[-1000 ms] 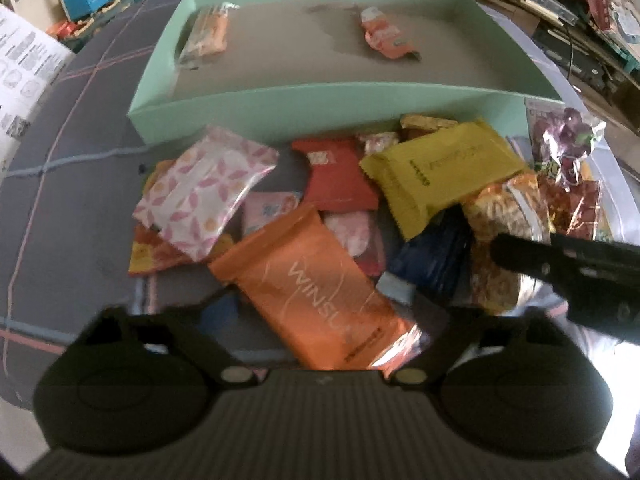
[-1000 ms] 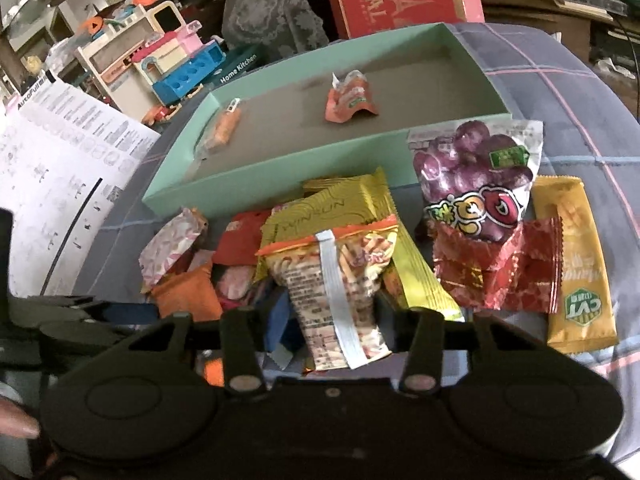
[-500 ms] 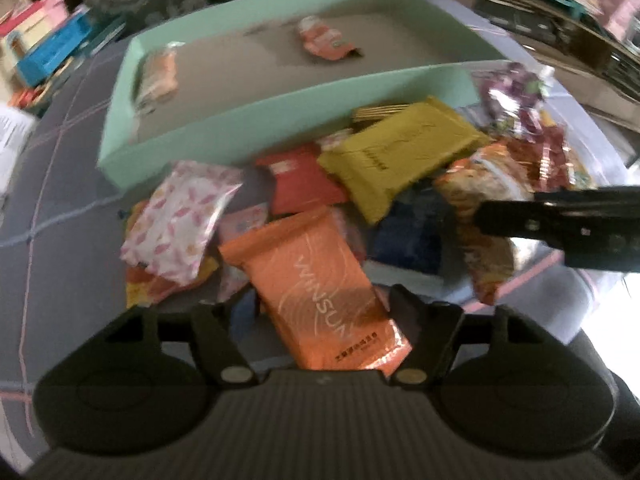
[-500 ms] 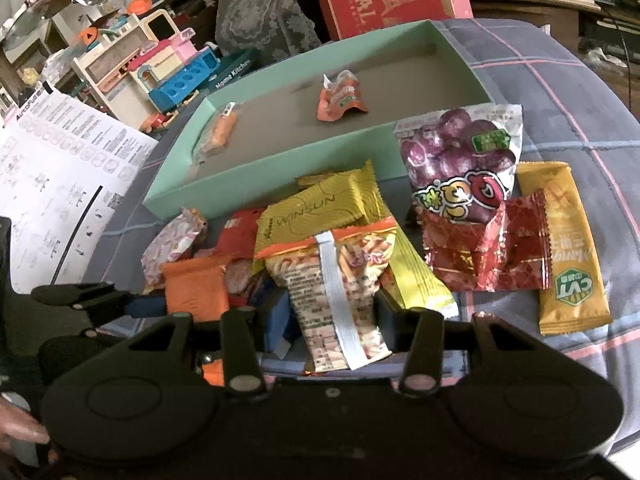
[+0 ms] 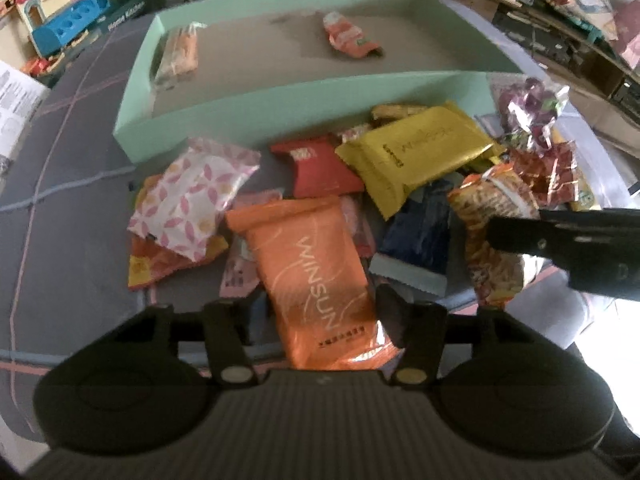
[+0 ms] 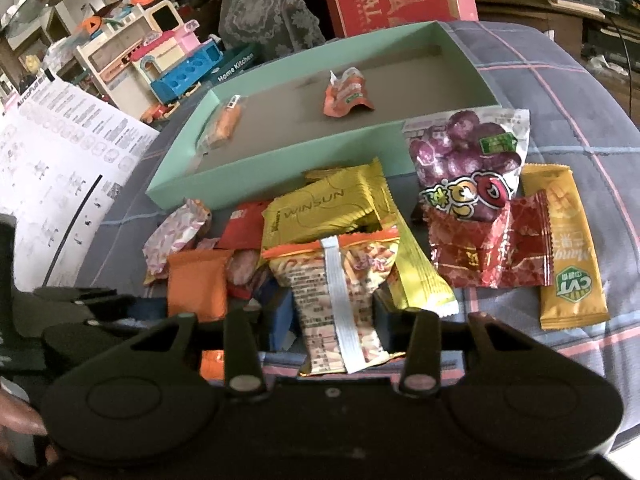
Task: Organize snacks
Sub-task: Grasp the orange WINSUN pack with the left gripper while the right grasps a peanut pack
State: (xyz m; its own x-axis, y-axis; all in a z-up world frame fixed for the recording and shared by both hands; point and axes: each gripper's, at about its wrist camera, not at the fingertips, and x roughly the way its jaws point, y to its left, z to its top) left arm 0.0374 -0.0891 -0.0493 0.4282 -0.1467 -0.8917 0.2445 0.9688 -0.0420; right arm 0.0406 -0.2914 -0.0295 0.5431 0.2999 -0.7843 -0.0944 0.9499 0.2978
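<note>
Lying nearest in the heap before the green box [image 5: 280,108]: orange packet [image 5: 316,276], light, crinkly, slippery; left gripper [image 5: 316,312], jaws just closing, clamps its near end. Right gripper [image 6: 336,316] clasps the striped packet [image 6: 340,280].

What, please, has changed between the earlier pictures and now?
The left gripper has just been closing around the orange foil snack packet. The right gripper closed slightly on the striped-seam snack bag. The mint-green cardboard tray and its two snacks stayed put.
</note>
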